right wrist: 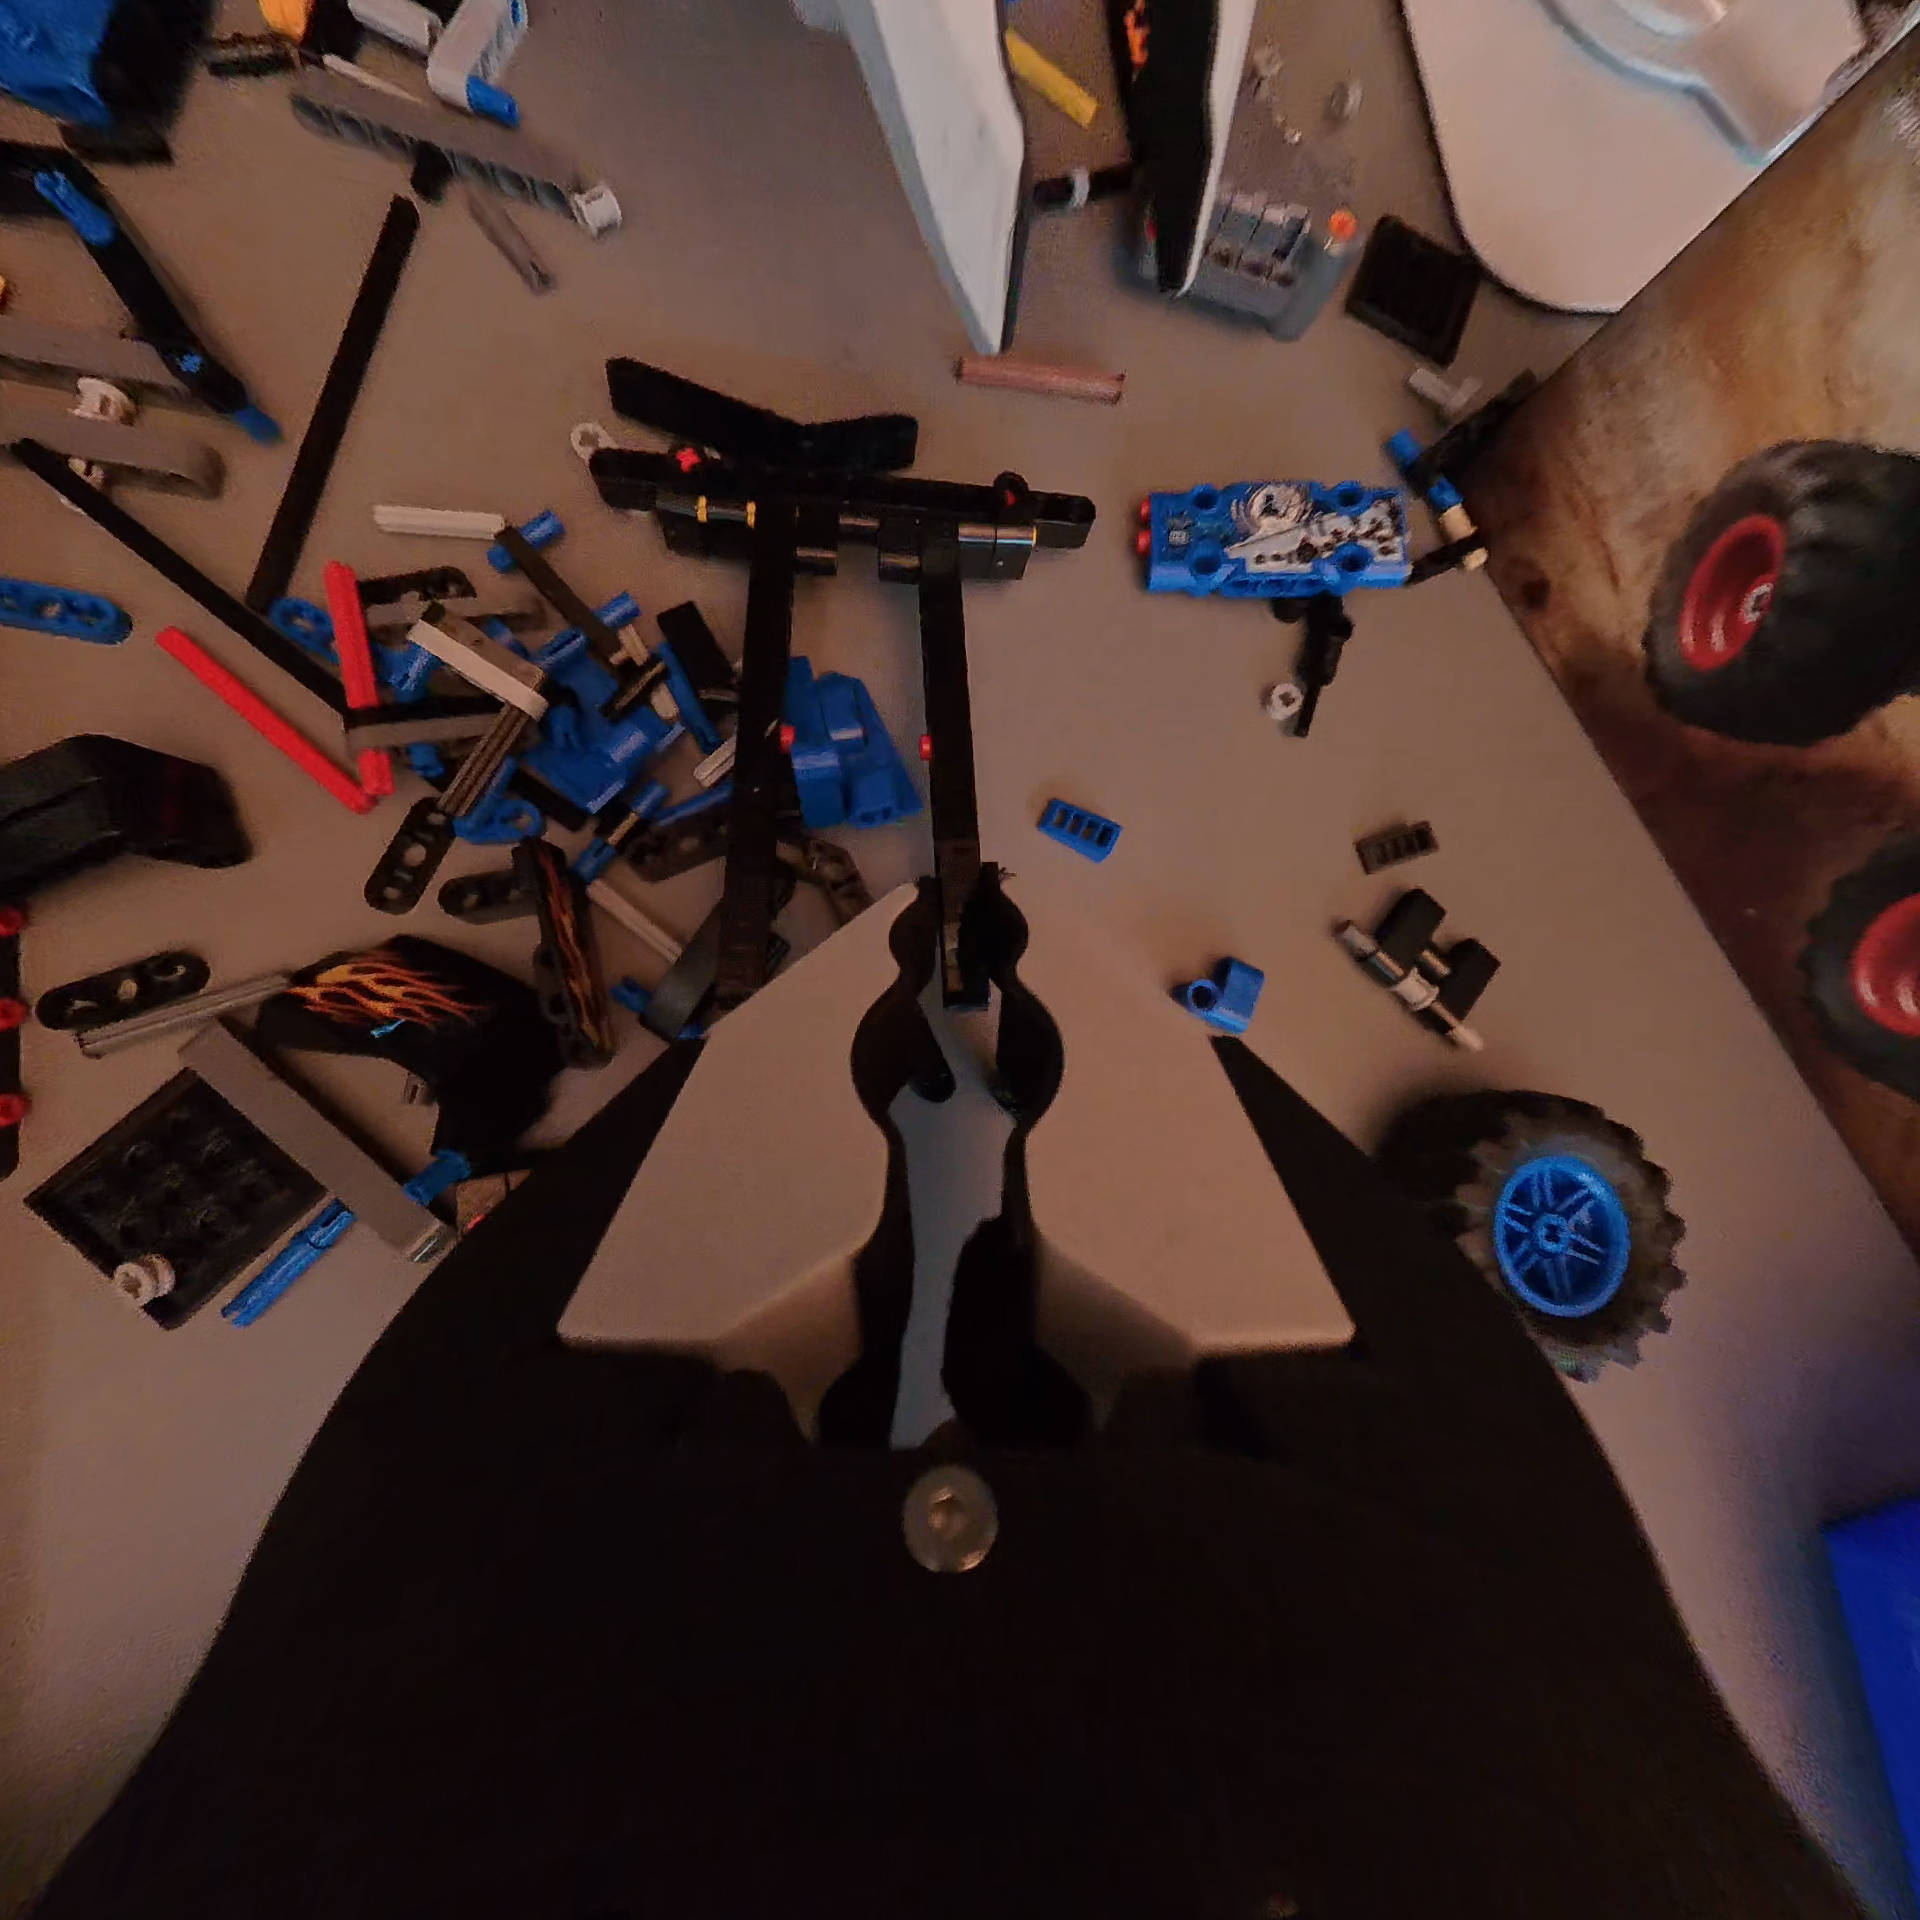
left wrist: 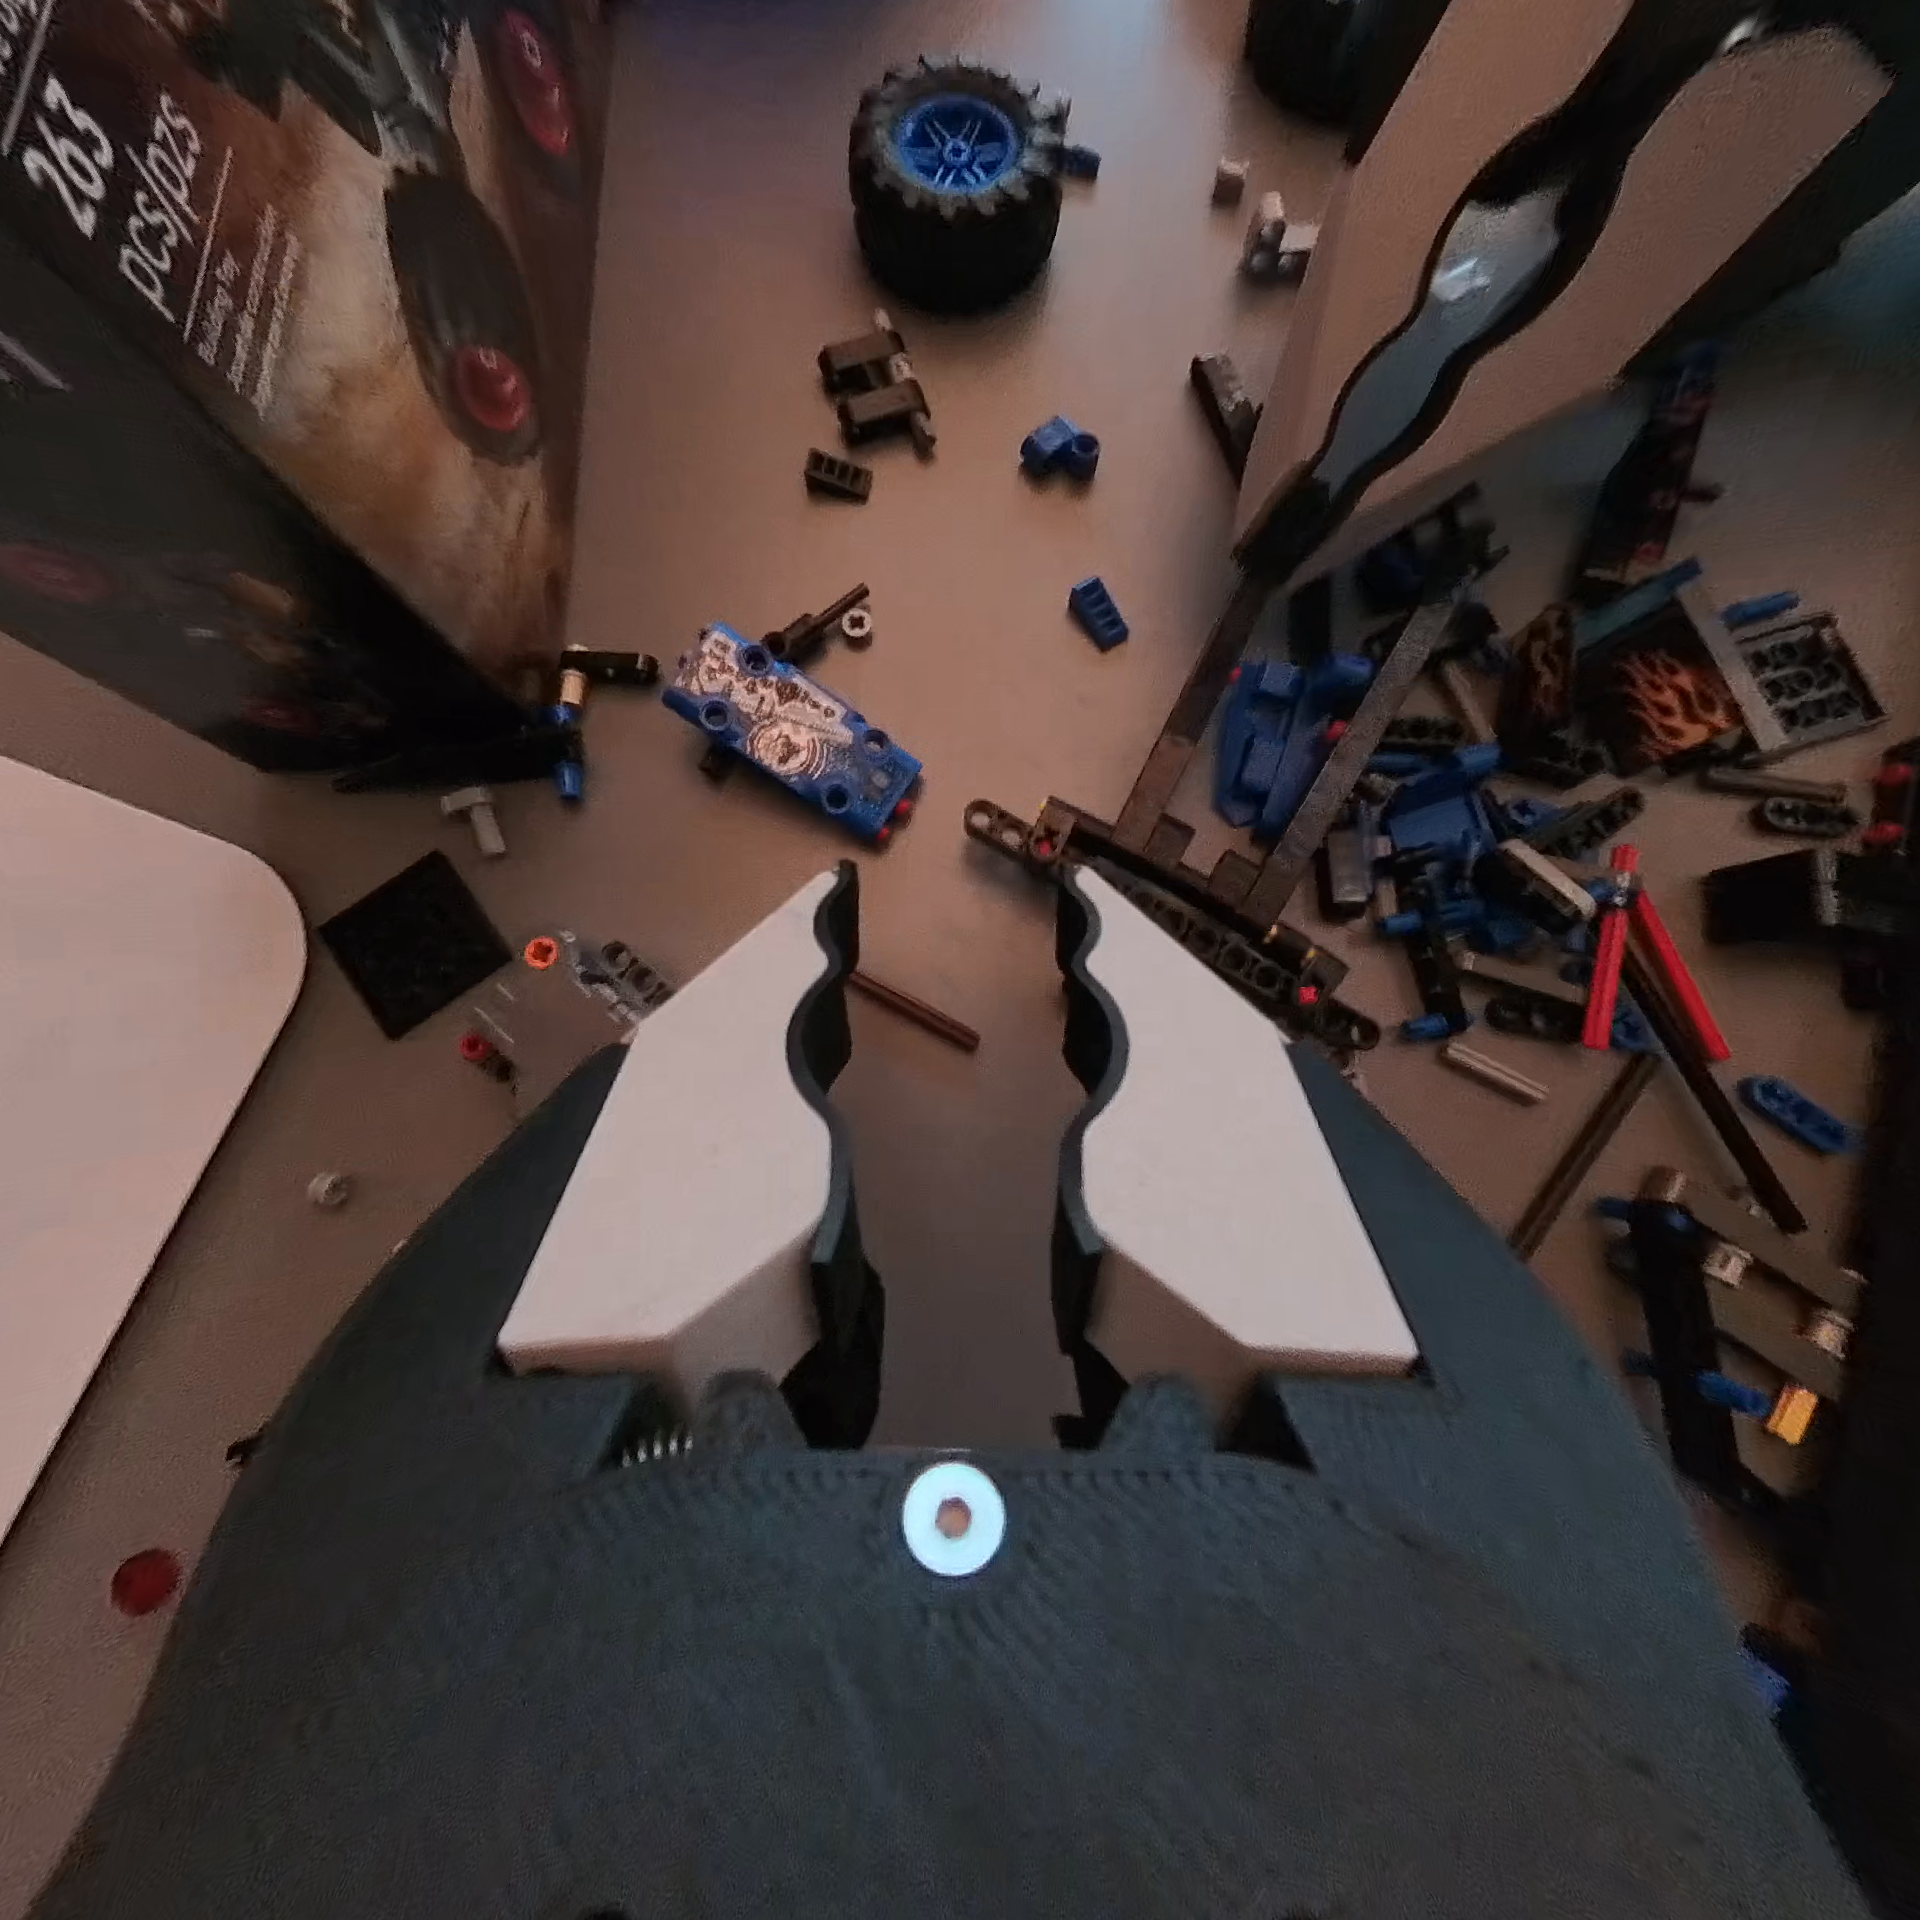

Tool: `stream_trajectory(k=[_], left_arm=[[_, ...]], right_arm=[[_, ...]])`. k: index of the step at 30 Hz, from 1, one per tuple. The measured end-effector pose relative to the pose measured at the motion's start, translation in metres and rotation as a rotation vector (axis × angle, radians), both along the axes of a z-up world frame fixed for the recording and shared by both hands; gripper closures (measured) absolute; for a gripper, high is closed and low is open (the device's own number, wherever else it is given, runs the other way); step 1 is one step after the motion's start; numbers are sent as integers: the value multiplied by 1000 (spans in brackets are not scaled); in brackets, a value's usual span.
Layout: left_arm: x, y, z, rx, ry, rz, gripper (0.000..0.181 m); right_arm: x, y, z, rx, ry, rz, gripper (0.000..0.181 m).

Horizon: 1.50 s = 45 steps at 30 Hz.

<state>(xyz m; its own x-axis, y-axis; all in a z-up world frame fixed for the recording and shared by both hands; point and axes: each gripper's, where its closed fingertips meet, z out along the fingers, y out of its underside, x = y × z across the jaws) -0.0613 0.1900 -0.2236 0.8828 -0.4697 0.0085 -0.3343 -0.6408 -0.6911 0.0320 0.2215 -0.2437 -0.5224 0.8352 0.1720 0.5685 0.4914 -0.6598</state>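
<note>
My right gripper [right wrist: 951, 894] is shut on one long arm of a black toy-brick frame [right wrist: 847, 514], two beams joined by a crossbar. The frame also shows in the left wrist view [left wrist: 1195, 831], with my right gripper's fingers [left wrist: 1558, 270] coming in from the upper right. My left gripper [left wrist: 956, 883] is open and empty above the table, just left of the frame's crossbar end. A thin brown axle [left wrist: 914, 1010] lies under its tips. A blue printed panel [left wrist: 795, 732] lies just beyond, also in the right wrist view [right wrist: 1278, 537].
A heap of blue, black and red bricks [left wrist: 1507, 852] fills the right side. A black tyre on a blue rim [left wrist: 956, 177] stands farther off. The printed set box [left wrist: 312, 343] stands at left, a white tray [left wrist: 114, 1049] below it. Small loose parts [left wrist: 873, 405] are scattered between. The tips of one gripper are about 11 cm away from the tips of the other. About 4 cm separates my left fingertips from the thin brown axle [left wrist: 914, 1010]. It turns up in the right wrist view [right wrist: 1030, 374] as well.
</note>
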Motion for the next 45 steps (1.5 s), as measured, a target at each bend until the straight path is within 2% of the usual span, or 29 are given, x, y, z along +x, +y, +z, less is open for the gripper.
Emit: stream_trajectory(k=[2,7,9,12,14,18,20,23,29,34,36,39,40,42,45], left_arm=[[-2,-4,2,0,14,-8,145],[-21,-19,33,85,33,26,144],[-44,-34,46,102,103,78,141],[-65,-65,60,115,116,119,139],[-80,-89,50,65,157,156,132],[-101,-133,4,-109,270,191,121],[-97,-142,-12,-150,274,172,118],[-86,-144,-20,-147,251,142,124],[-88,-141,-7,-74,243,150,127],[-117,-151,19,-10,196,274,126],[-128,-160,15,-37,156,307,125],[-138,-172,-4,-100,112,334,125],[-142,-174,-9,-101,114,350,124],[-147,-177,-9,-87,165,393,108],[-132,-173,15,13,260,407,109]], right_arm=[[-2,2,8,10,39,-4,176],[-7,10,24,8,123,-41,176],[-7,13,25,-6,132,-55,176],[-8,17,22,0,124,-70,175],[-8,17,21,-7,122,-70,175],[-8,17,19,7,111,-63,175],[-8,17,17,11,107,-60,175],[-7,15,16,20,101,-51,175],[-6,15,20,25,117,-48,175],[-5,15,24,12,121,-54,174],[-6,15,25,1,124,-63,167],[-6,18,31,25,144,-75,160],[-6,18,35,36,158,-77,160],[-6,17,42,46,186,-83,161],[-7,16,44,73,208,-79,163]])
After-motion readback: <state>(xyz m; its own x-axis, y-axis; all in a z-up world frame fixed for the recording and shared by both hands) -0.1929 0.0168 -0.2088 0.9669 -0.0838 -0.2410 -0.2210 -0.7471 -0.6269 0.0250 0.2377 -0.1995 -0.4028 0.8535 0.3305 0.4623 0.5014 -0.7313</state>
